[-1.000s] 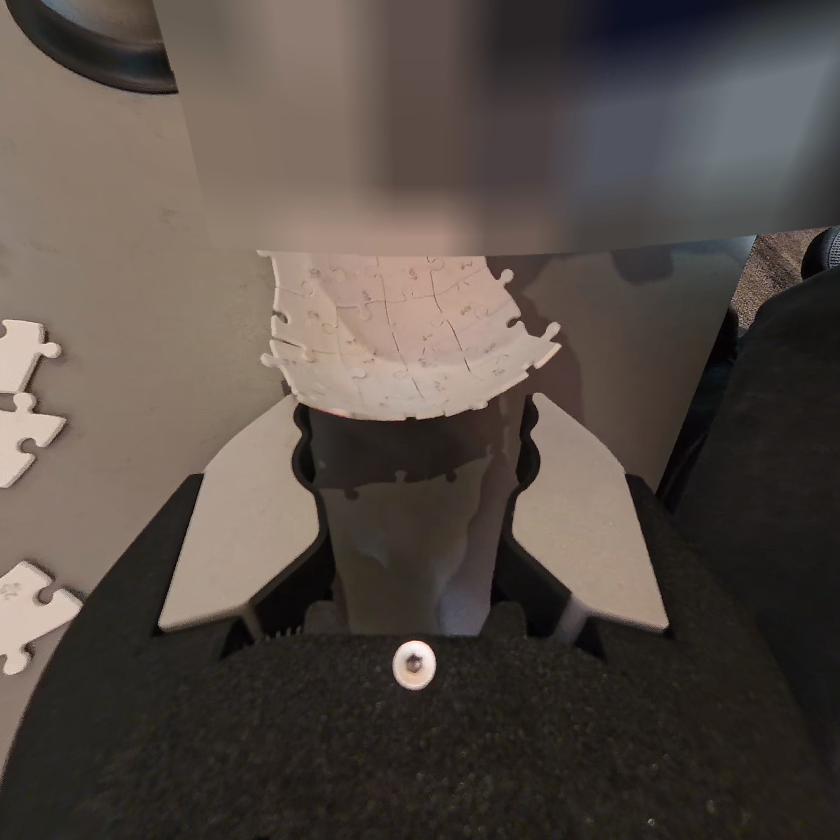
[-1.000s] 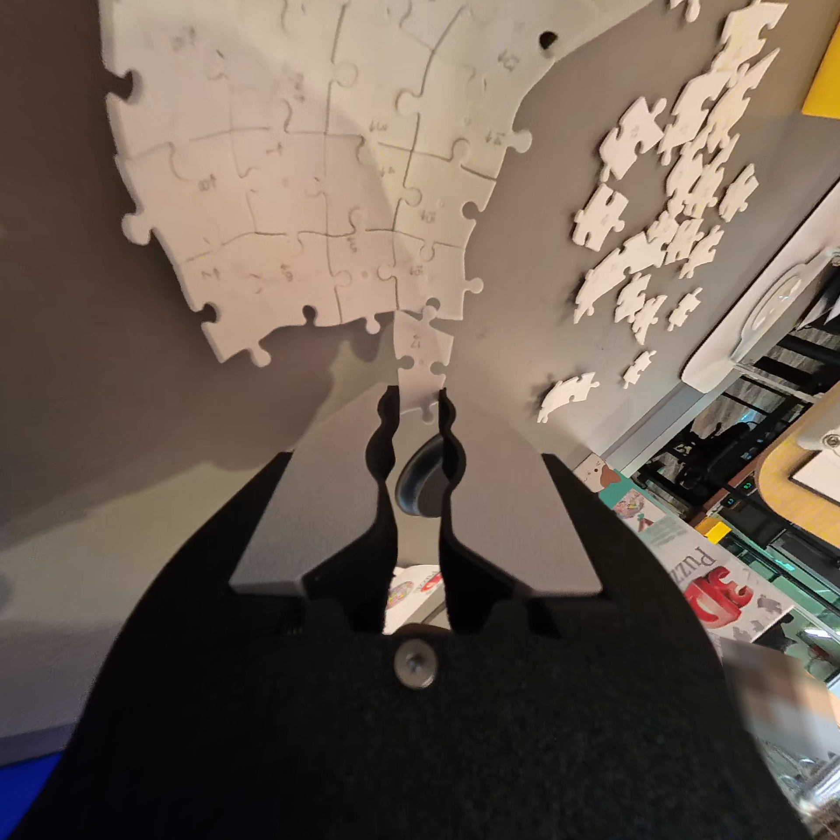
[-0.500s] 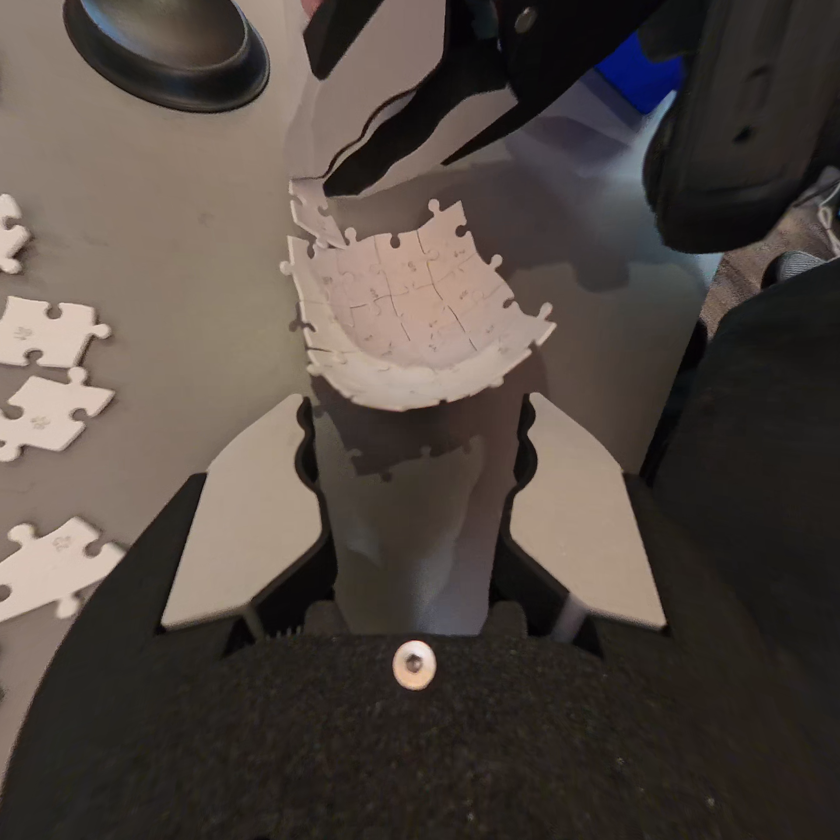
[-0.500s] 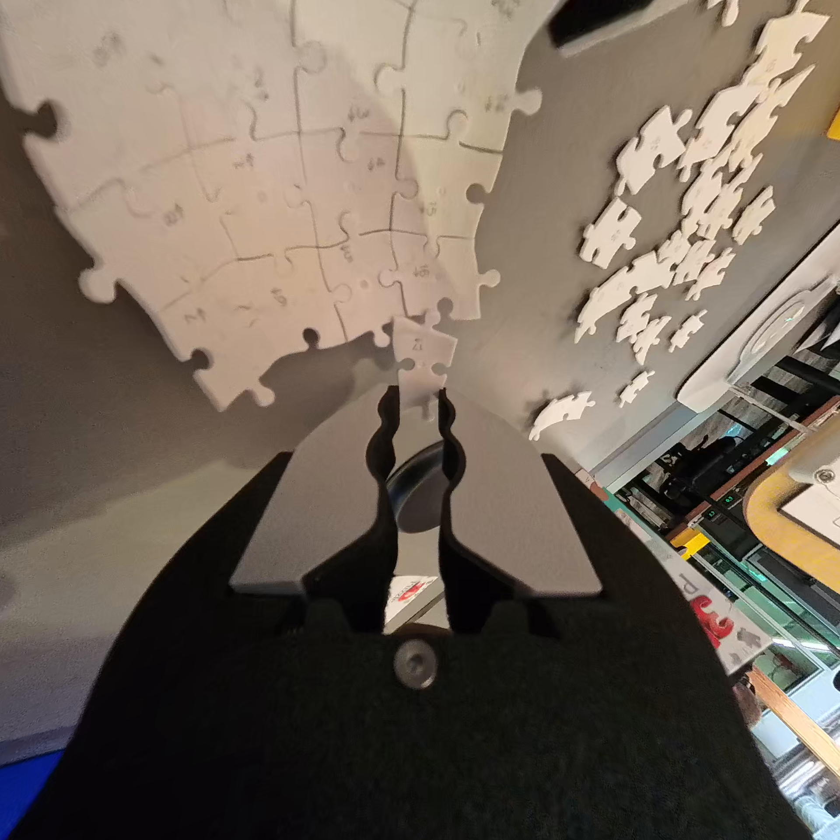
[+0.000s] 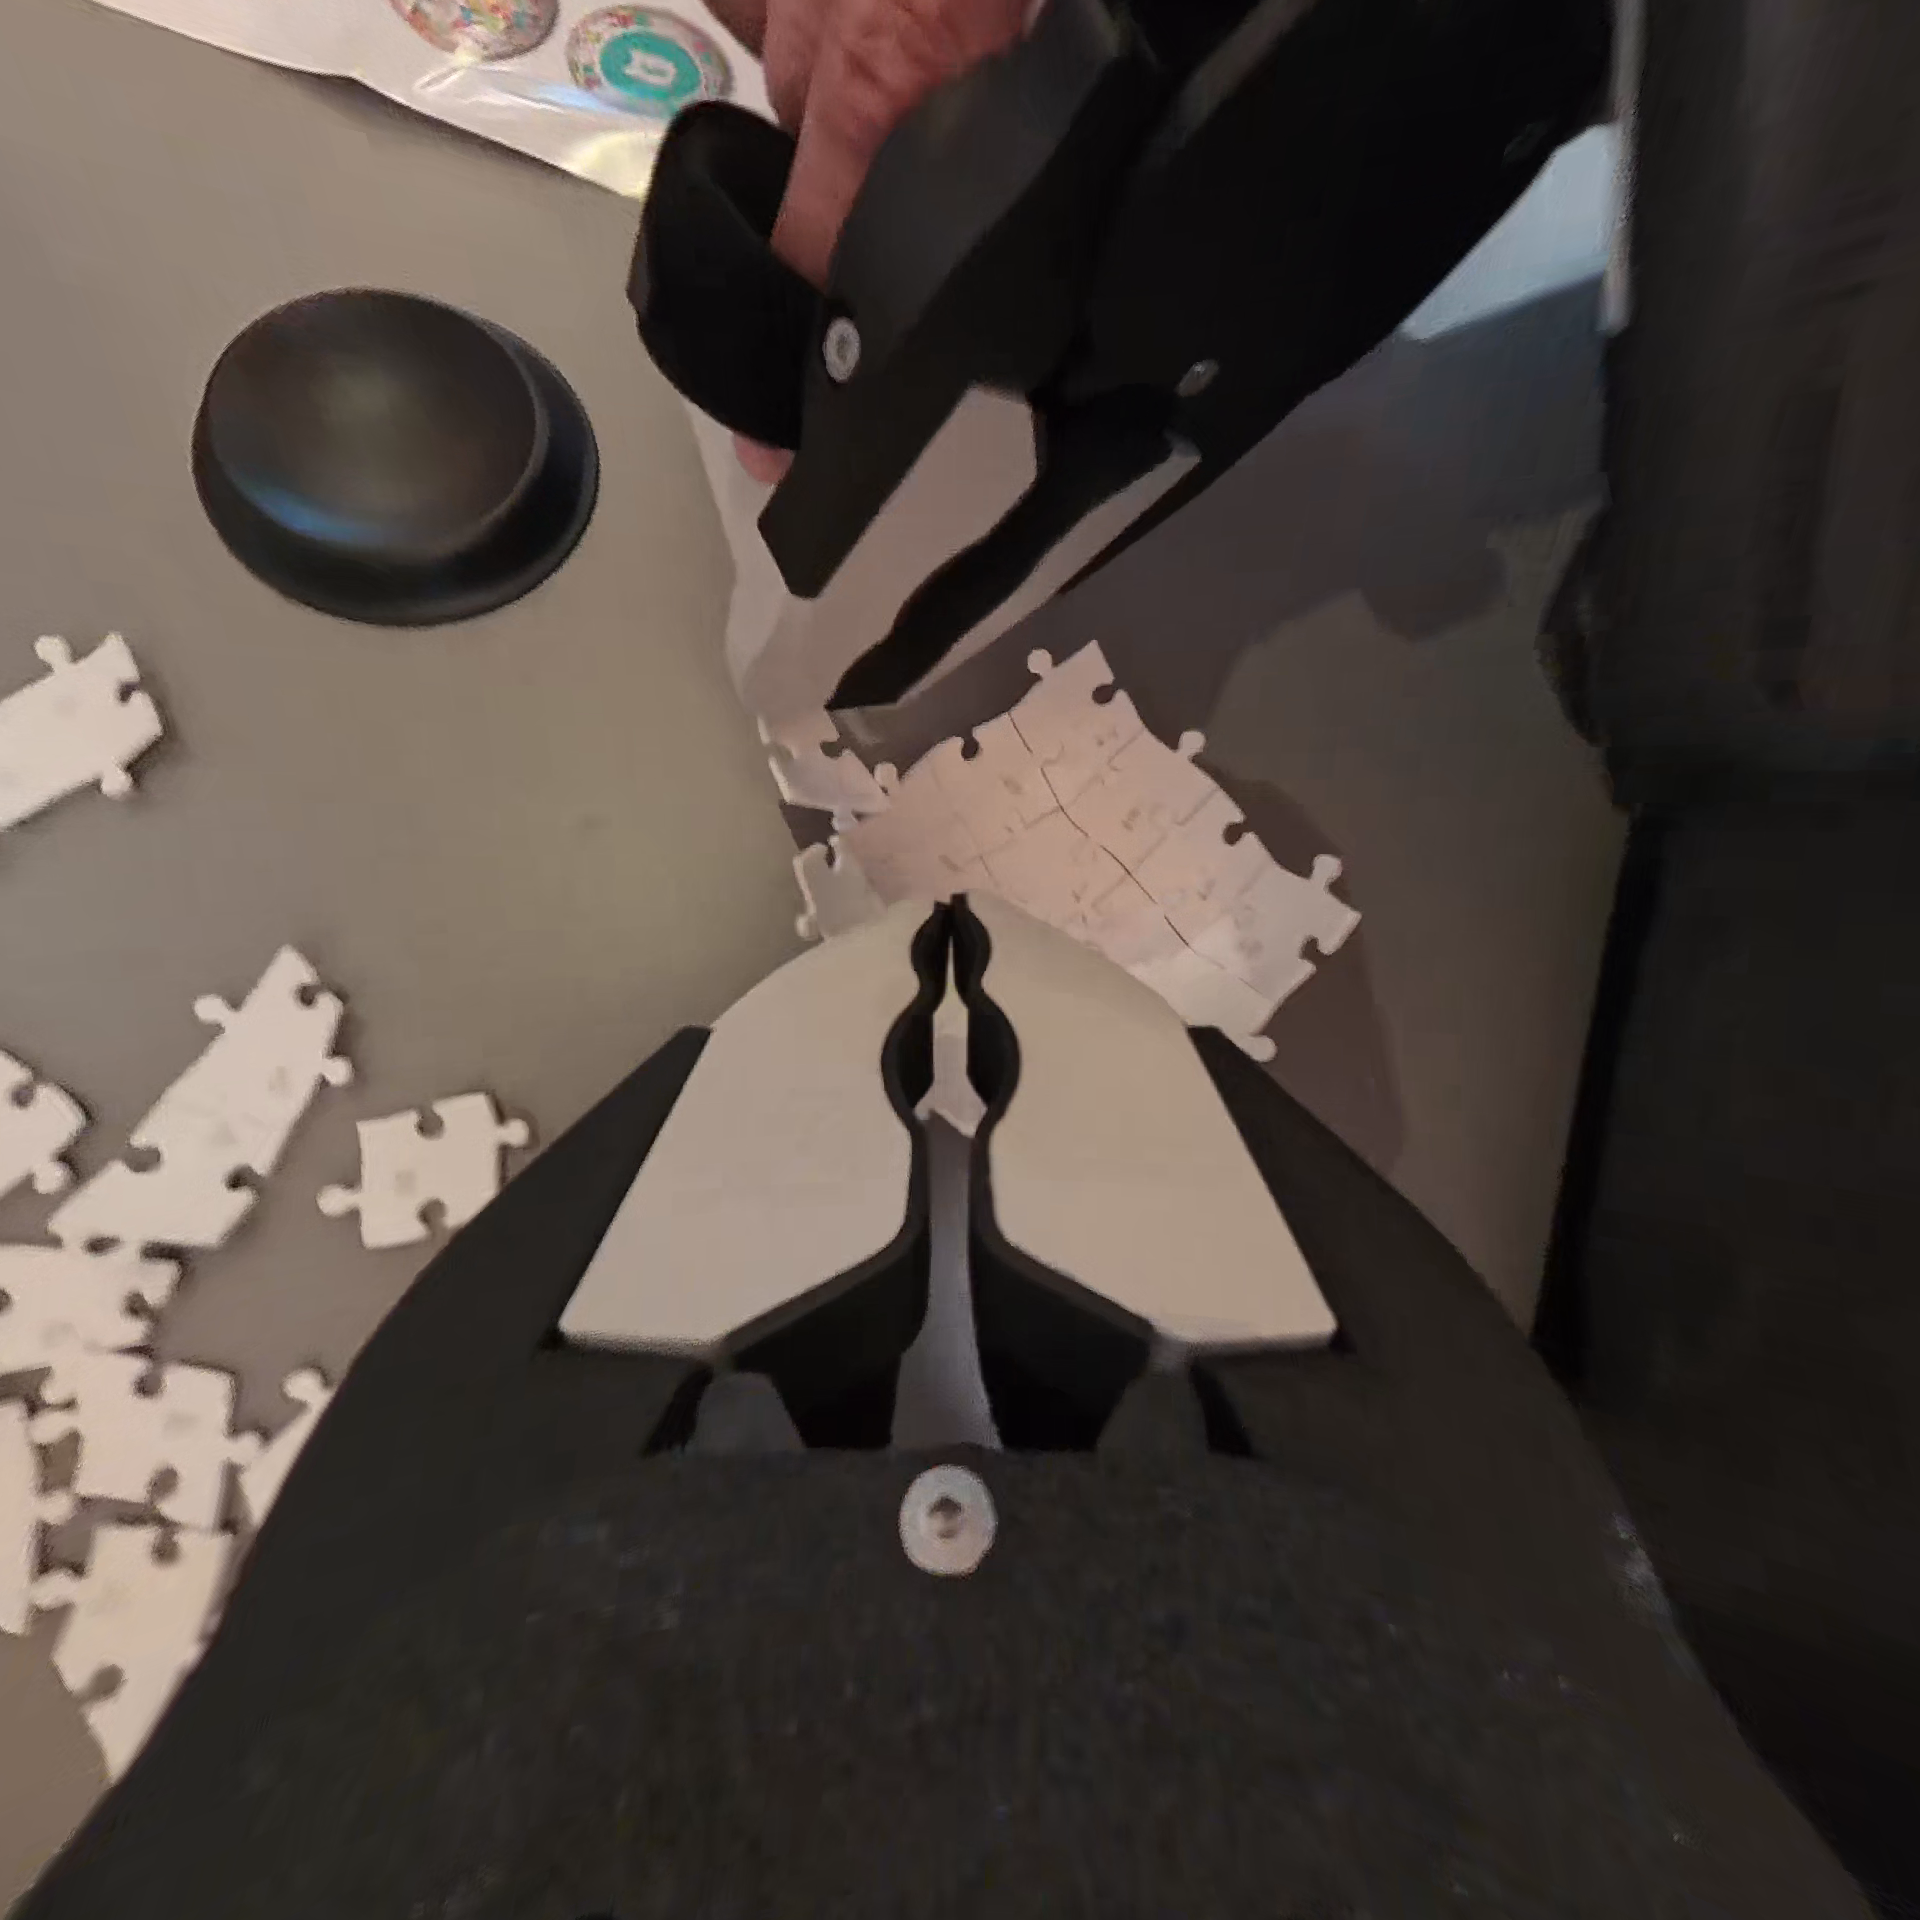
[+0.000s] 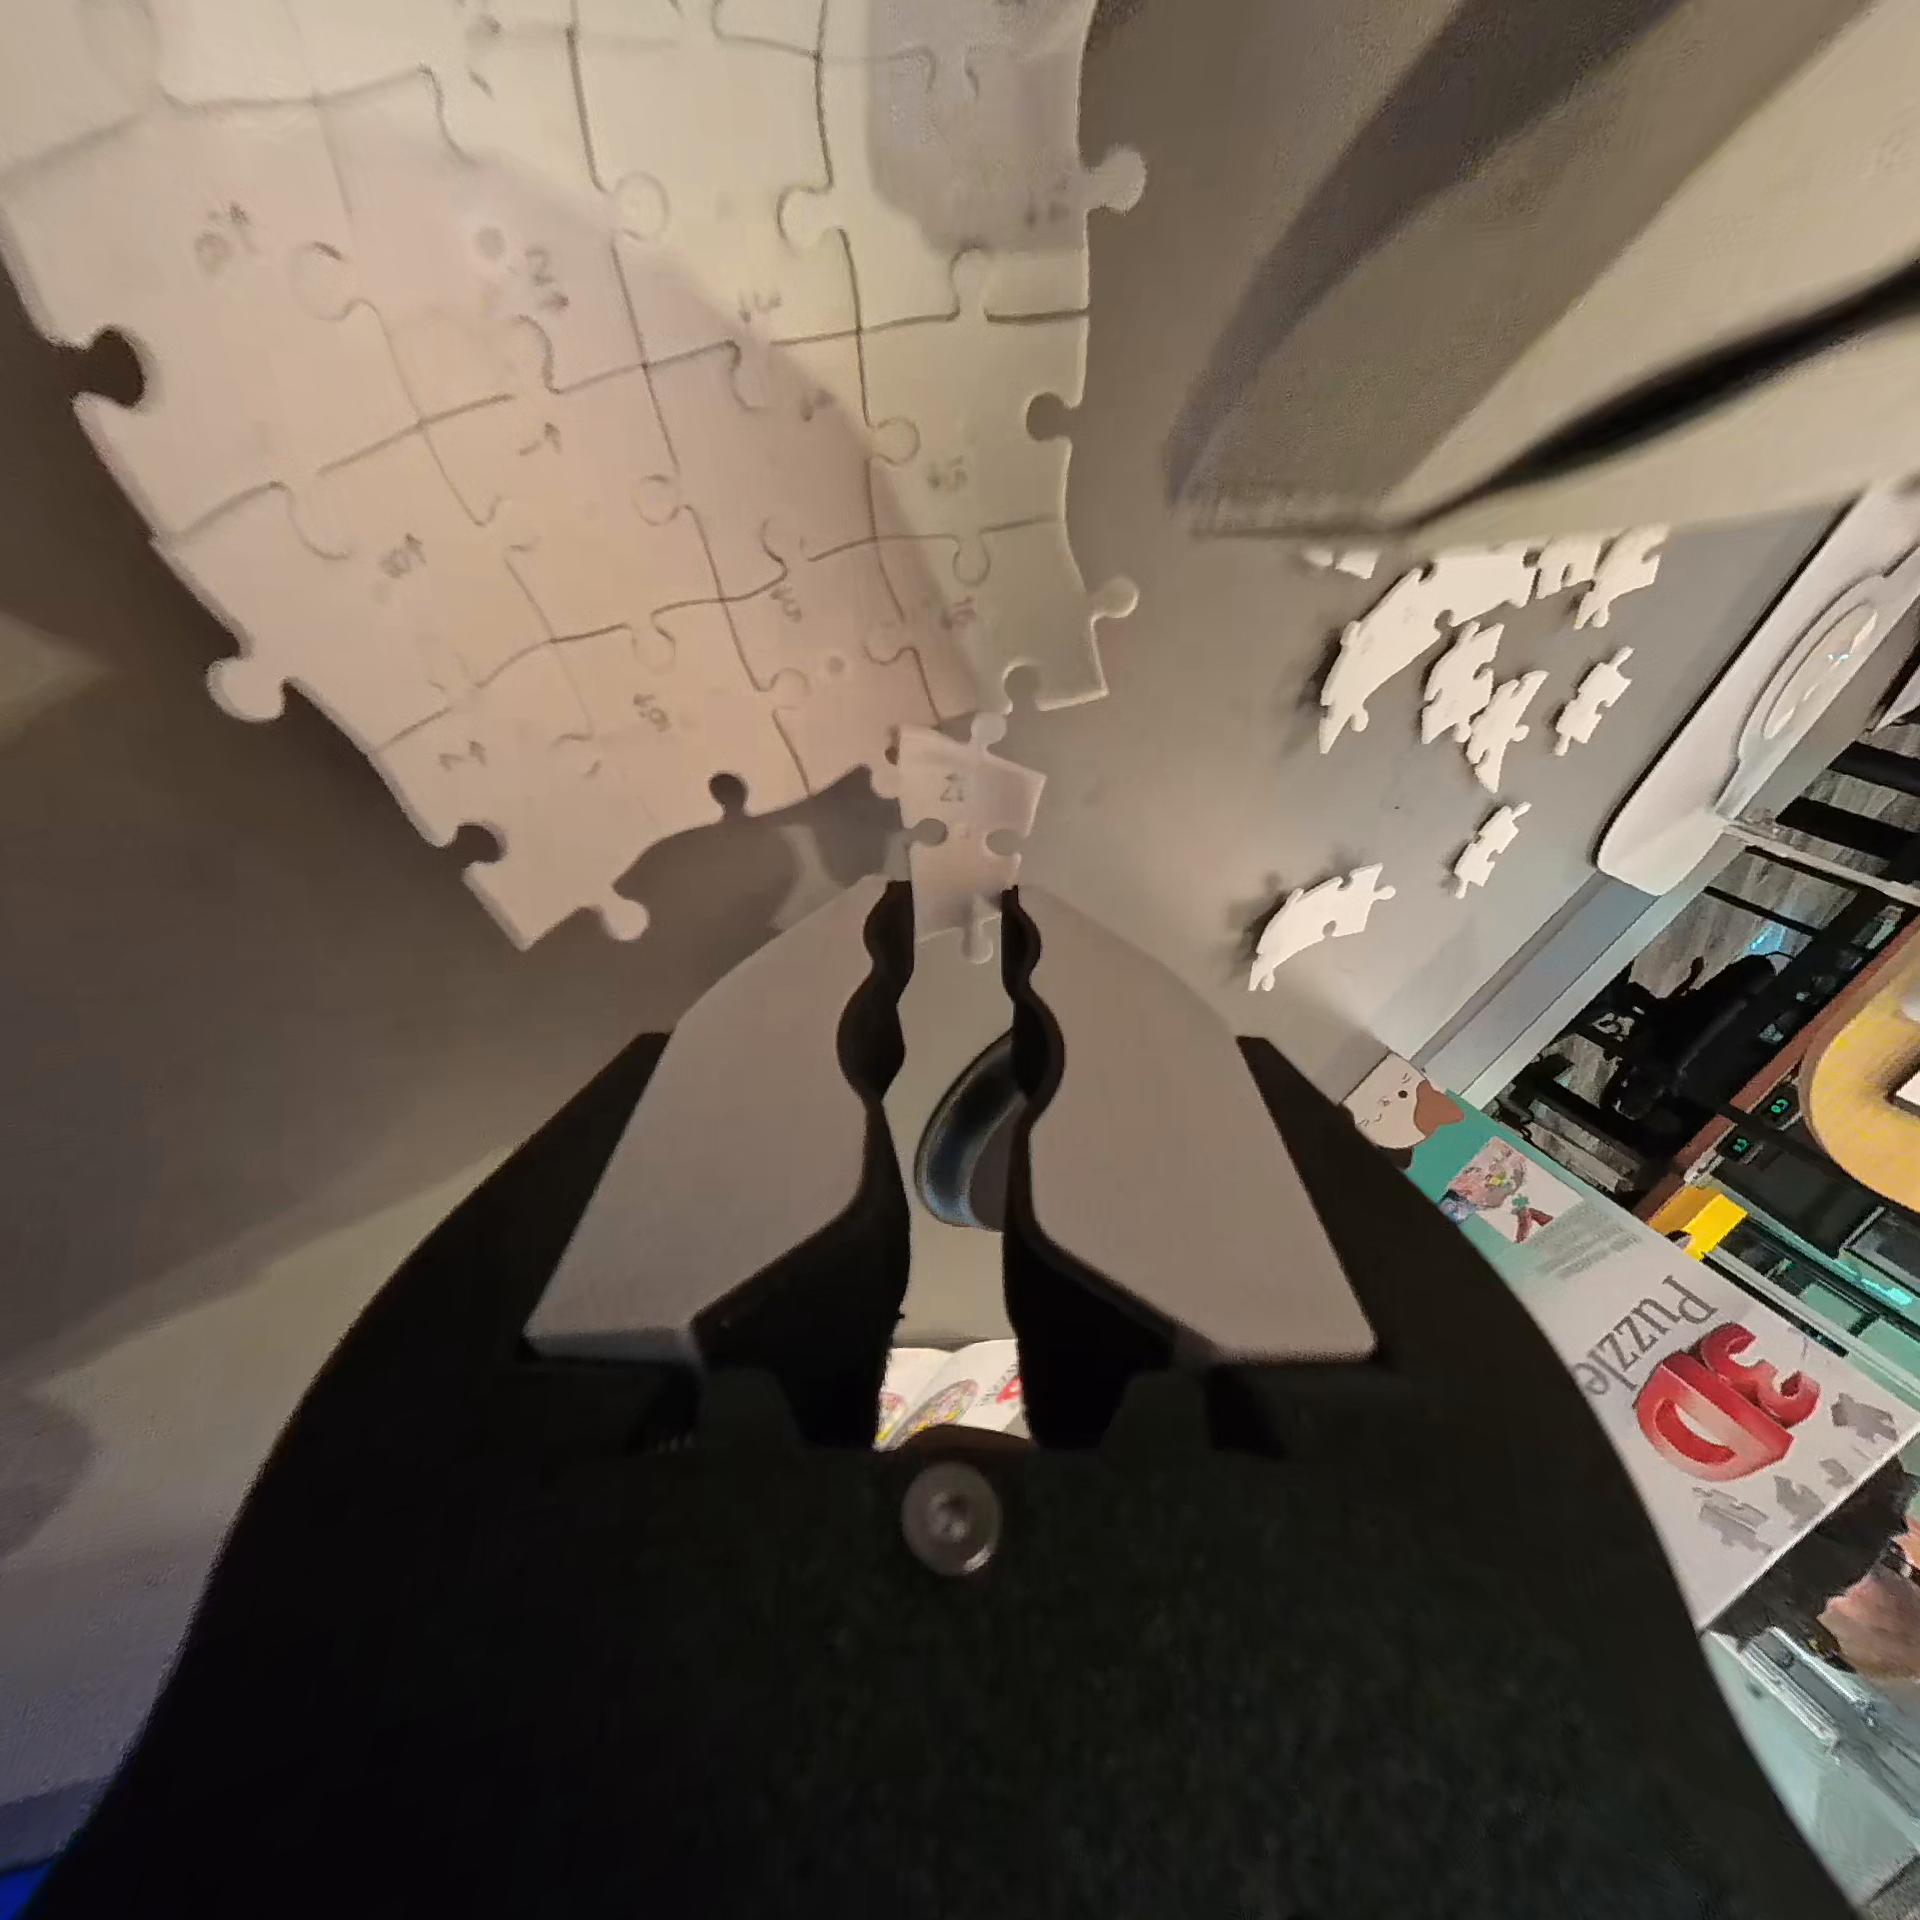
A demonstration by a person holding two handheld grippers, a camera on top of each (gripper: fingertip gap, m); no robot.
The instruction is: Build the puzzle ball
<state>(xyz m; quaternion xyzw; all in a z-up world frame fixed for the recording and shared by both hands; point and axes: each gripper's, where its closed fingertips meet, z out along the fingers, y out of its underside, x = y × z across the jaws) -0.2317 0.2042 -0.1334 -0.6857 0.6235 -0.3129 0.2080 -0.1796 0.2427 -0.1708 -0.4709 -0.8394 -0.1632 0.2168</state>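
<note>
The curved white shell of joined puzzle pieces (image 5: 1091, 821) is held over the grey table. My left gripper (image 5: 951, 914) is shut on the shell's near rim. My right gripper (image 6: 956, 904) is shut on a single white piece (image 6: 961, 831), with the piece's far end touching the shell's lower right edge (image 6: 623, 468). In the left wrist view the right gripper (image 5: 842, 707) comes down from above with that piece (image 5: 821, 764) at the shell's left corner. One left finger (image 6: 1507, 343) shows blurred at the upper right of the right wrist view.
A black round stand (image 5: 395, 457) sits on the table (image 5: 468, 831) to the left. Several loose white pieces (image 5: 218, 1122) lie at the left, also in the right wrist view (image 6: 1455, 675). A puzzle box (image 6: 1714, 1403) lies beyond the table edge. A hand (image 5: 862, 104) holds the right gripper. The grippers' ends are close to 7 cm from one another.
My left gripper was open behind the shell and has now shut on its rim. The right gripper still holds its piece against the shell's edge. Both views have shifted.
</note>
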